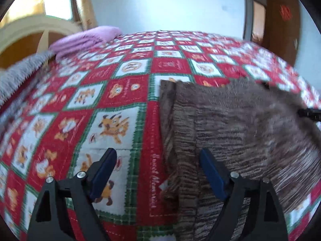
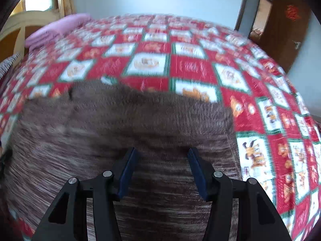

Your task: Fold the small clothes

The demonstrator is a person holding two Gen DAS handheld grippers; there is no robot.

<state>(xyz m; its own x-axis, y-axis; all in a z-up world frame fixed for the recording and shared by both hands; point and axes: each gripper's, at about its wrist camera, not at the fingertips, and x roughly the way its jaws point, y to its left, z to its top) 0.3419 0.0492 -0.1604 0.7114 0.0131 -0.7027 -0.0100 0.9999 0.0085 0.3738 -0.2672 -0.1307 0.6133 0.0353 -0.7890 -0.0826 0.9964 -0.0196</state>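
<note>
A brown striped knitted garment (image 1: 236, 124) lies flat on the red, white and green checked bedspread (image 1: 112, 92). My left gripper (image 1: 158, 156) is open and empty, straddling the garment's left edge, where a folded strip runs front to back. The right gripper's tip (image 1: 309, 114) shows at the far right of the left wrist view. In the right wrist view the garment (image 2: 120, 128) fills the lower middle. My right gripper (image 2: 162, 154) is open and empty, just above the garment near its right side. Both views are motion-blurred.
A folded pink cloth (image 1: 84, 40) lies at the bed's far left corner by a cream wooden headboard (image 1: 26, 30). A grey fuzzy blanket (image 1: 18, 78) hangs at the left edge. A wooden door (image 2: 280, 26) stands at the back right.
</note>
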